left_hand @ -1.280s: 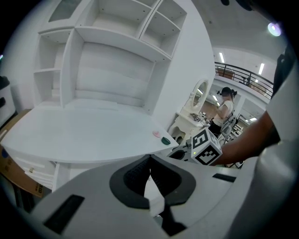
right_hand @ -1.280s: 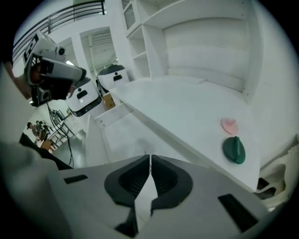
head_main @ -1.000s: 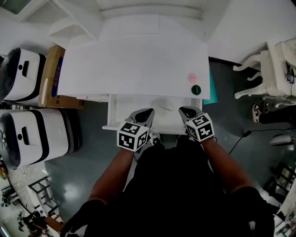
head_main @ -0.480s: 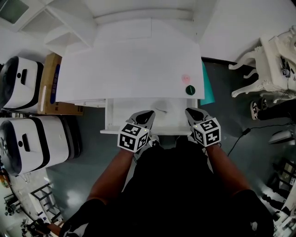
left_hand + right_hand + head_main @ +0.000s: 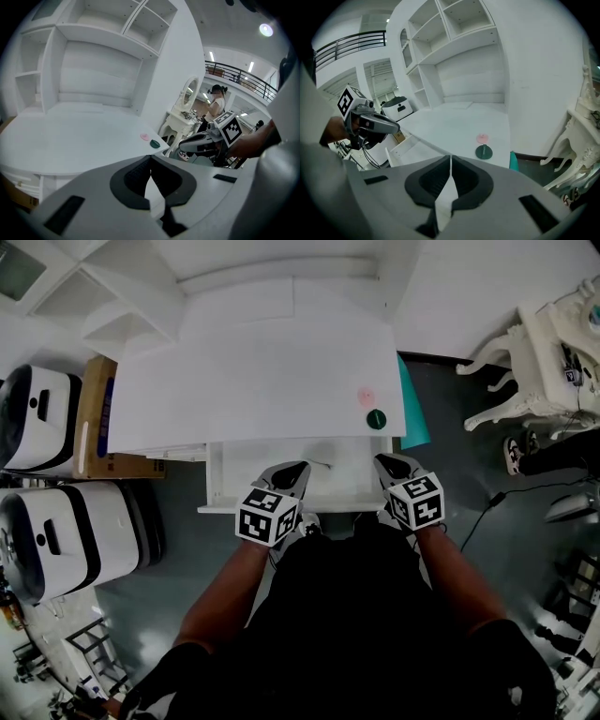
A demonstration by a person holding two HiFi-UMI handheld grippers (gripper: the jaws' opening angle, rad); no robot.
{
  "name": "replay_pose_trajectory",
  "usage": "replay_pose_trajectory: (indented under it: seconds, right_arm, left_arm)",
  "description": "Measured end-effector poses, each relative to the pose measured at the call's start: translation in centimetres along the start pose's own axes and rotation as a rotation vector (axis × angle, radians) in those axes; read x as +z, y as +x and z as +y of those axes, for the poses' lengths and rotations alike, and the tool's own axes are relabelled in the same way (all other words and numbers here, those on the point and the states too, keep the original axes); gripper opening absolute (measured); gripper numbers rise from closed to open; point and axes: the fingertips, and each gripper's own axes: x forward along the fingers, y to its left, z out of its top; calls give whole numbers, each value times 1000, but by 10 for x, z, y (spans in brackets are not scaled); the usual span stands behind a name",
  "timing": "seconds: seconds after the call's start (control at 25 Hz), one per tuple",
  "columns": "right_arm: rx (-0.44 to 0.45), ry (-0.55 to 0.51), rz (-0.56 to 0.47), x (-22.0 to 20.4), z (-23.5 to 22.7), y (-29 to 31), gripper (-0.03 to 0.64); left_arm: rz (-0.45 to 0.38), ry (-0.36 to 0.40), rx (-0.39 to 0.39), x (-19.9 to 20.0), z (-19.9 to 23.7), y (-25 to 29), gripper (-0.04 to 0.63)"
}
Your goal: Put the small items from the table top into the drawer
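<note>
Head view, nearest: the left gripper (image 5: 298,466) and right gripper (image 5: 382,461) hang over the front part of the open drawer (image 5: 281,508), apart from each other.
Left jaws: pressed together, with nothing between them.
Right jaws: likewise closed pad to pad on nothing.
Just changed: against a second ago, the right gripper has slid outward, to the person's right. Its marker cube (image 5: 415,501) then sat almost in line with the green piece (image 5: 376,418) and now sits off to that side. The left gripper has barely moved, and the drawer looks pulled out about as far as before.
What that means: the drawer stands ready but nothing has been carried, so I judge that the picking has not begun.
Green piece, place: on the table top (image 5: 253,381) by its right front corner. It is ahead of the right jaws, a little right of their line, and ahead and well right of the left jaws.
Green piece, axis: a round base with a short stub standing up, so the long axis is vertical and it has no heading in plan.
Pink piece (image 5: 482,138): just beyond the green one, farther from both pairs of jaws. It looks like a flat disc, though it is too small and pale to be sure.
Farthest: the white shelf unit (image 5: 454,28), behind the table top.
</note>
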Motion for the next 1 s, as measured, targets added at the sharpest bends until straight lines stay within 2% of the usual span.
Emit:
replay_pose_trajectory:
  seconds: [0.24, 0.56, 0.76, 1.0]
  right_arm:
    - [-50, 6, 5, 1, -25, 7, 31]
    - [-178, -72, 74, -8, -76, 52, 31]
    - [-205, -80, 132, -12, -95, 79, 32]
    - [-198, -75, 175, -13, -99, 99, 45]
  left_arm:
    - [17, -18, 33, -2, 7, 1, 11]
    - [27, -38, 62, -7, 14, -6, 11]
    - [24, -64, 86, -12, 16, -11, 11]
    - [16, -87, 117, -14, 23, -19, 11]
